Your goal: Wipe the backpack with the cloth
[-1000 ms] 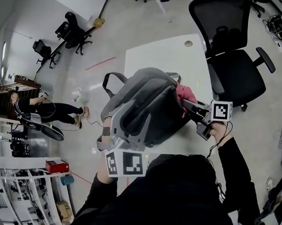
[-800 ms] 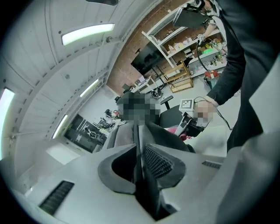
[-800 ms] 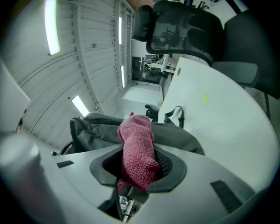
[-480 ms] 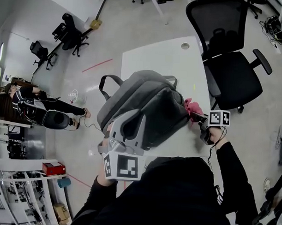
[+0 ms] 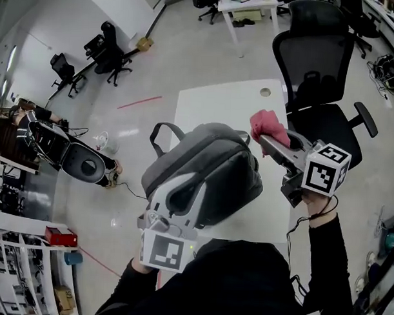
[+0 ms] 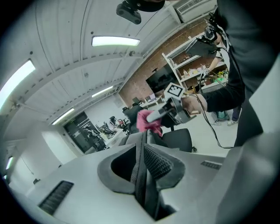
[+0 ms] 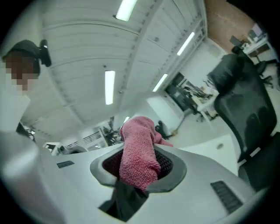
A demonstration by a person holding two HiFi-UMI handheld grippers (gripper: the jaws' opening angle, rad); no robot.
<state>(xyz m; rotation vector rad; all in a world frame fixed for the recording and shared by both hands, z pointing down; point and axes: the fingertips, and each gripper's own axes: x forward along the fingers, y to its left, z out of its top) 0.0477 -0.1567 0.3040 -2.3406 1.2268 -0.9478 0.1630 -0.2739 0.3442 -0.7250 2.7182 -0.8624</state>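
**On the tabletop (image 5: 215, 102): backpack (image 5: 209, 164) gripped, cloth (image 5: 268, 124) aloft**

My left tongs (image 6: 142, 153) are clenched on the grey backpack's dark strap (image 6: 141, 179). My right tongs (image 7: 138, 164) clamp the pink cloth in the air, just beside the backpack's top.

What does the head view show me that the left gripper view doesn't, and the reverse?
Only the head view: the whole grey backpack standing on the white table. Only the left gripper view: the left gripper shut on a dark strap of that backpack. Both: the right gripper holding the pink cloth near the backpack's top.
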